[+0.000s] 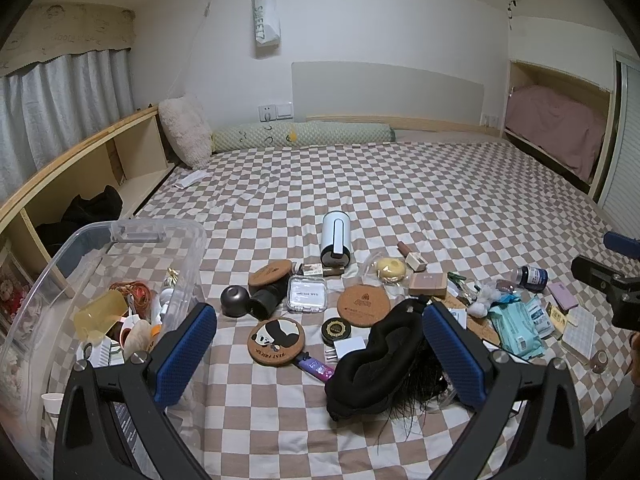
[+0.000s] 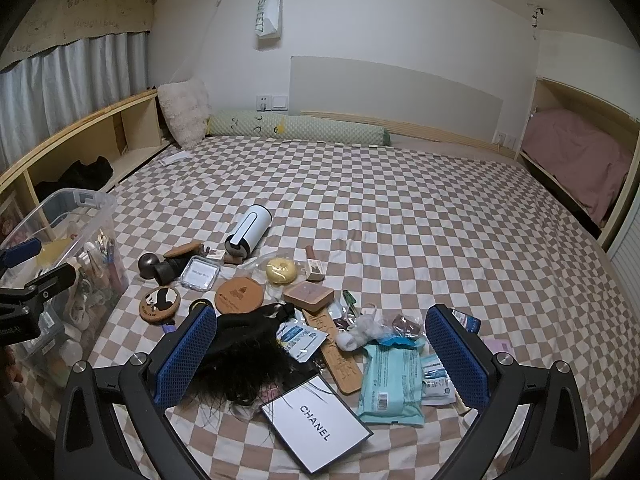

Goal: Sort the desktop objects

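Observation:
Many small objects lie on a checkered bedspread (image 1: pixel 400 200). My left gripper (image 1: pixel 320 356) is open and empty, above a panda cork coaster (image 1: pixel 276 341) and a black sleep mask with a black wig (image 1: pixel 376 364). A clear plastic bin (image 1: pixel 132 236) holding several items stands at its left. My right gripper (image 2: pixel 320 360) is open and empty, over the black wig (image 2: pixel 244 364), a white CHANEL card (image 2: pixel 316 424) and a teal wipes pack (image 2: pixel 394 380). The bin also shows in the right wrist view (image 2: pixel 80 208).
A white cylinder (image 1: pixel 336 240), cork coasters (image 1: pixel 363 303), a black bowl (image 1: pixel 235 300), a clear case (image 1: pixel 307 294), a yellow sponge (image 2: pixel 281 270) and a brown box (image 2: pixel 309 294) lie ahead. Wooden shelves (image 1: pixel 80 168) run along the left; pillows (image 1: pixel 184 132) lie at the headboard.

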Motion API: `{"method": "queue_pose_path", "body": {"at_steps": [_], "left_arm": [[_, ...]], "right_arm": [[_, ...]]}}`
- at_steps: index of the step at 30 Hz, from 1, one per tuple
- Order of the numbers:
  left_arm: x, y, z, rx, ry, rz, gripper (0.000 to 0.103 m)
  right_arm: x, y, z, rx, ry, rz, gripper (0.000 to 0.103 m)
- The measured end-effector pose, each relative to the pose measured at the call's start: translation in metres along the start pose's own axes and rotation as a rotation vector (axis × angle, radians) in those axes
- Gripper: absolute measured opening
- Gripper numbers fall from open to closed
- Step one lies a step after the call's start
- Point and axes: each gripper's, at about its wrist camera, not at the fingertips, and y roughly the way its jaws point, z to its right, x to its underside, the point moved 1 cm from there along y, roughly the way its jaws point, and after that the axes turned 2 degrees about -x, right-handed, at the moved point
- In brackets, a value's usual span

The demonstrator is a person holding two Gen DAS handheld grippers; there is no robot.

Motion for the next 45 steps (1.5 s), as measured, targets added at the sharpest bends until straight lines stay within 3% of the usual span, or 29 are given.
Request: {"method": "queue_pose_path", "body": {"at_steps": [10,16,19,32,37,42,45], "left_arm": [[-0.003,-0.005,-0.012,0.101,-0.078,-0.008,0.103],[0.002,-0.008,-0.008,0.064,0.025,0.009,0.103],[0.006,-0.001,-0.009,0.098,0.036,-0.031,0.103],[0.042,0.054,0.014,0.177,0.158,-0.285,0.103],[0.048,0.063,0.024,0.195,0.195,-0.314,0.103],[0.046,0.060,0.033,0.219,0.225,-0.306,0.103],[0.047,0.058,0.039,0.215,0.265,-0.289,0.103]], "right_arm": [[0.003,0.001,0.000,0.010,-0.046,0.010,0.103],[0.014,0.013,0.004,-0.014,-0.062,-0.023,0.103],[0.021,0.020,0.009,-0.042,-0.042,-0.045,0.103],[0.073,0.086,0.021,-0.109,-0.121,-0.367,0.103],[0.081,0.119,0.049,-0.123,0.009,-0.473,0.103],[0.071,0.154,0.088,-0.102,0.181,-0.480,0.102],[0.067,0.180,0.110,-0.148,0.342,-0.507,0.085]]}}
